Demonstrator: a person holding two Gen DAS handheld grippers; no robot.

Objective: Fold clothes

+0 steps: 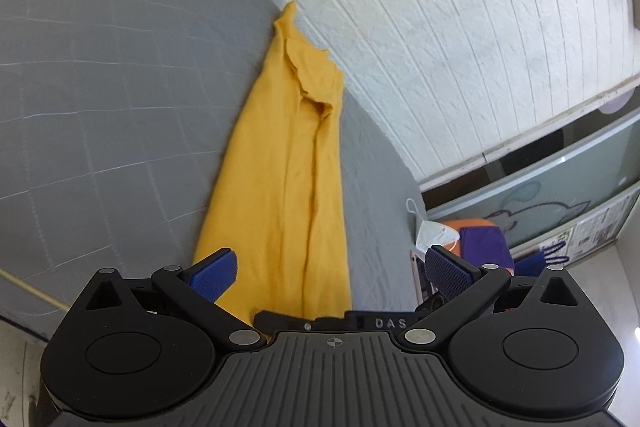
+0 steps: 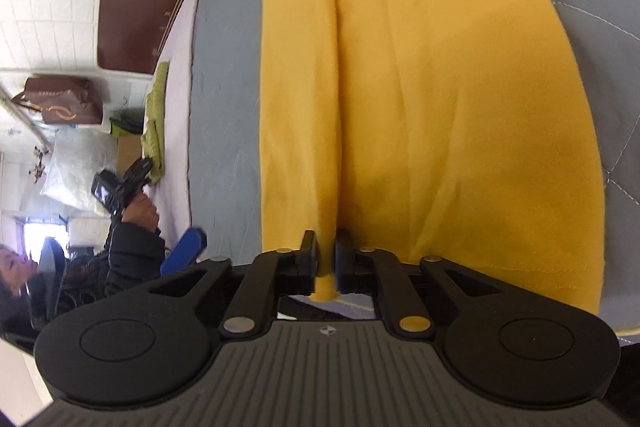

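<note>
The yellow garment (image 2: 440,87) lies stretched out long on the grey quilted bed (image 1: 100,87), near the side by the white brick wall (image 1: 460,47). It is already narrowed lengthwise, with one side laid over the middle, so a long ridge runs down it.

The right hand-held gripper (image 2: 327,257) is closed on the near hem, exactly at this ridge; a small piece of the cloth shows between its fingers. I think it pinches there so the layers stay together when the hem is lifted.

The left hand-held gripper (image 1: 332,269) has its blue pads (image 1: 214,273) spread wide and holds nothing. It hovers above the garment's near end, probably ready to take the hem beside it.
</note>
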